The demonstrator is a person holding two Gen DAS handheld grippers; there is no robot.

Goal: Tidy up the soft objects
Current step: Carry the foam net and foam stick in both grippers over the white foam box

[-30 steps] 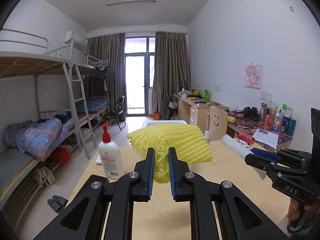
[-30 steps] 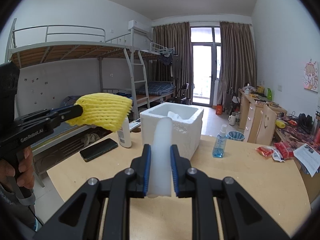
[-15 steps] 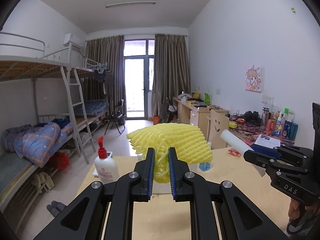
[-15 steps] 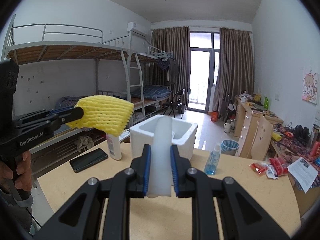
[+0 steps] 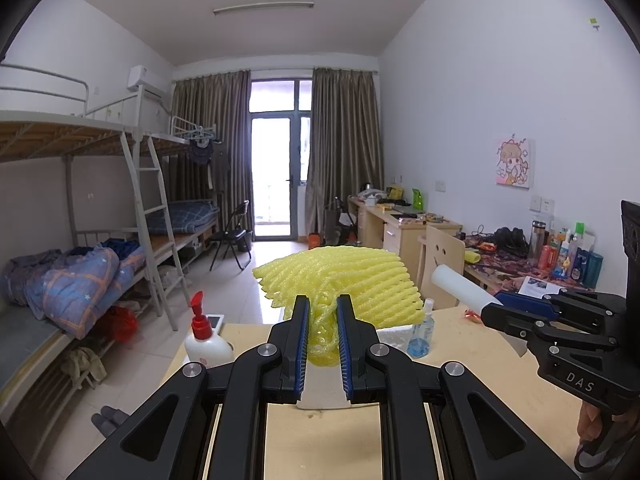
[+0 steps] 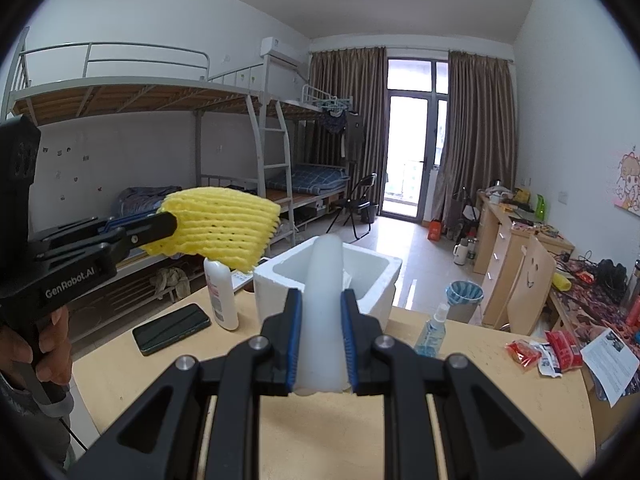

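Note:
My left gripper is shut on a yellow foam net and holds it up in the air; it also shows in the right wrist view at the left. My right gripper is shut on a white foam tube, which points at the open white foam box on the wooden table. The tube also shows at the right of the left wrist view, above the table. The box is mostly hidden behind the net in the left wrist view.
On the table stand a white pump bottle, a black phone and a small blue spray bottle. Red snack packets and a paper sheet lie at the right. Bunk beds stand at the left, desks at the right.
Both grippers have risen and tilted up, so the table and box sit lower in each view. Each grip is unchanged.

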